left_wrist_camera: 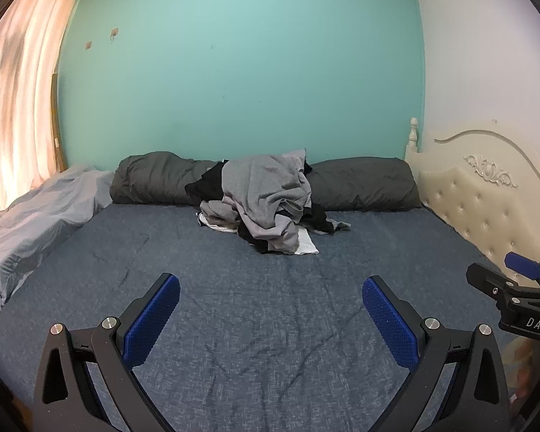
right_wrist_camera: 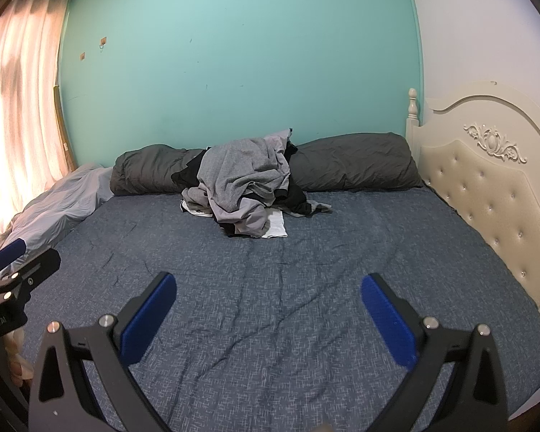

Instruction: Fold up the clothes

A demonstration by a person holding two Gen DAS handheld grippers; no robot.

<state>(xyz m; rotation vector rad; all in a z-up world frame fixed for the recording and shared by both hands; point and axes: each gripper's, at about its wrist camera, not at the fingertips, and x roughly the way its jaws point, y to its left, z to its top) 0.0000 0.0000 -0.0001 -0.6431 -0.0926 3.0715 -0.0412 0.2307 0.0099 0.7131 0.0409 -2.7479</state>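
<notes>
Nearest the lens in the left wrist view, the left gripper (left_wrist_camera: 270, 315) fills the bottom of the frame, its blue-padded fingers (left_wrist_camera: 151, 324) spread wide with nothing between them, hovering over the blue bed sheet (left_wrist_camera: 270, 324). At the far left edge, a lit curtain (left_wrist_camera: 14, 108) hangs beside a rumpled light grey blanket (left_wrist_camera: 39, 223). Across the upper middle runs a teal wall (left_wrist_camera: 234, 72), and below it a long dark grey rolled duvet (left_wrist_camera: 154, 180) lies along the back of the bed. The pile of clothes (left_wrist_camera: 266, 201), grey, black and white pieces heaped together unfolded, sits at the frame's centre, leaning against that duvet and well apart from both grippers. To the right stands a cream tufted headboard (left_wrist_camera: 486, 208). At the right edge, the right gripper (left_wrist_camera: 514, 277) pokes in; in its own view its fingers (right_wrist_camera: 390, 320) are likewise spread and hold nothing above the sheet.
</notes>
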